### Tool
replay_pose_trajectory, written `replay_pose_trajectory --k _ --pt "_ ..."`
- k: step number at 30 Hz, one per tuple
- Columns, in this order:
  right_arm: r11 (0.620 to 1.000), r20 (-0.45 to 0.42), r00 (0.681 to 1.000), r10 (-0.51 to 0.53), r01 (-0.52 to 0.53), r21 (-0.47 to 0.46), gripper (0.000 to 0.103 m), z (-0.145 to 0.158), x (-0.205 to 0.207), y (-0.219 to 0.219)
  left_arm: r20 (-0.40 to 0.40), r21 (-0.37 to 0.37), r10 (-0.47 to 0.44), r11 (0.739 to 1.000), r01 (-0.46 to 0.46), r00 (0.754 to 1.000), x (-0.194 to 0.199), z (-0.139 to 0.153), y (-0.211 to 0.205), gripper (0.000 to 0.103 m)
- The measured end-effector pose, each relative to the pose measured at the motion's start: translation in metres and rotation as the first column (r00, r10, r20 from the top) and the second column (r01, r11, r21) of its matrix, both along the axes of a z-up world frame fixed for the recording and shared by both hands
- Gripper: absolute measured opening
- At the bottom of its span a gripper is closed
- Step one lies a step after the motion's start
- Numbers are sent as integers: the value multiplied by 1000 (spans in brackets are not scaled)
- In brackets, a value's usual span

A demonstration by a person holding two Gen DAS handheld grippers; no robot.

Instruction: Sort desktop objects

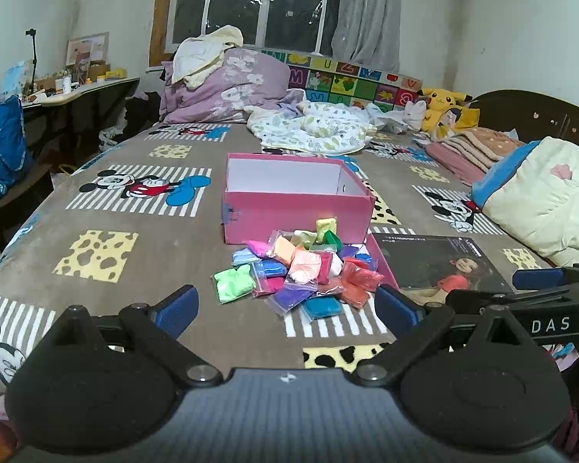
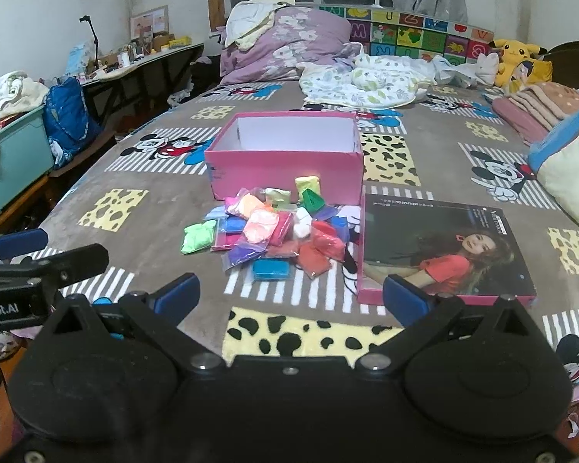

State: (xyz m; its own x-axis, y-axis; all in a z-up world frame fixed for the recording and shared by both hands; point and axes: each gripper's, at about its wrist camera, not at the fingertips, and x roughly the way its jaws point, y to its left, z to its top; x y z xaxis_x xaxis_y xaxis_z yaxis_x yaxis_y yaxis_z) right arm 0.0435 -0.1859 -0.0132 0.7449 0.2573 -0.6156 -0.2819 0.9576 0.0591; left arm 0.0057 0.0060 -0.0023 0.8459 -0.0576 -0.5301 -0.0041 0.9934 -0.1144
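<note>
Both tools held low at the near edge of the bed, side by side, pointing at the work area.

My left gripper (image 1: pixel 285 301): blue-padded fingers spread wide, nothing between them. My right gripper (image 2: pixel 289 293): likewise spread wide and empty. The right gripper also shows at the right edge of the left wrist view, and the left one at the left edge of the right wrist view.

Work surface: grey-brown bed cover printed with Mickey Mouse panels and yellow spotted squares (image 2: pixel 143 277).

Task items: heap of small clear bags of coloured modelling clay (image 1: pixel 297 270) (image 2: pixel 270 231) lies on the cover just ahead of both grippers. Colours seen: light green, blue, purple, pink, peach, red-orange, white, yellow-green. The light green bag (image 2: pixel 198 235) sits at the heap's left edge; a teal-blue bag (image 2: pixel 271 269) is nearest me.

Open pink cardboard box with white interior (image 1: pixel 297 208) (image 2: pixel 285 169) stands directly behind the heap; its far bags touch the front wall. No contents visible from this low angle.

Flat pink-edged box lid printed with a photo of a woman in an orange top (image 2: pixel 440 247) (image 1: pixel 440 262) lies right of the heap, just beside it.
</note>
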Motion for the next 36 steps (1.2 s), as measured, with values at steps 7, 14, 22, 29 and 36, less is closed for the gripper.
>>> replay_pose_trajectory --k 7,14,22,29,36 --pt "1000 -5 1000 -6 6 -8 103 -5 5 -1 2 30 3 1000 -3 1000 2 -2 -5 98" --pt "1000 -15 1000 -14 14 -5 103 -8 8 -3 -5 35 -7 999 7 1000 4 -4 -8 98" --pt "1000 -19 999 -25 25 0 103 -11 11 -8 -19 45 -18 999 19 1000 7 -8 -10 98" --pt "1000 -27 999 -31 31 3 103 -13 13 -11 -26 48 -25 998 26 999 10 -9 -13 98" --pt "999 -33 999 -35 35 4 103 -14 15 -14 -29 55 -31 998 32 999 13 -11 -15 98"
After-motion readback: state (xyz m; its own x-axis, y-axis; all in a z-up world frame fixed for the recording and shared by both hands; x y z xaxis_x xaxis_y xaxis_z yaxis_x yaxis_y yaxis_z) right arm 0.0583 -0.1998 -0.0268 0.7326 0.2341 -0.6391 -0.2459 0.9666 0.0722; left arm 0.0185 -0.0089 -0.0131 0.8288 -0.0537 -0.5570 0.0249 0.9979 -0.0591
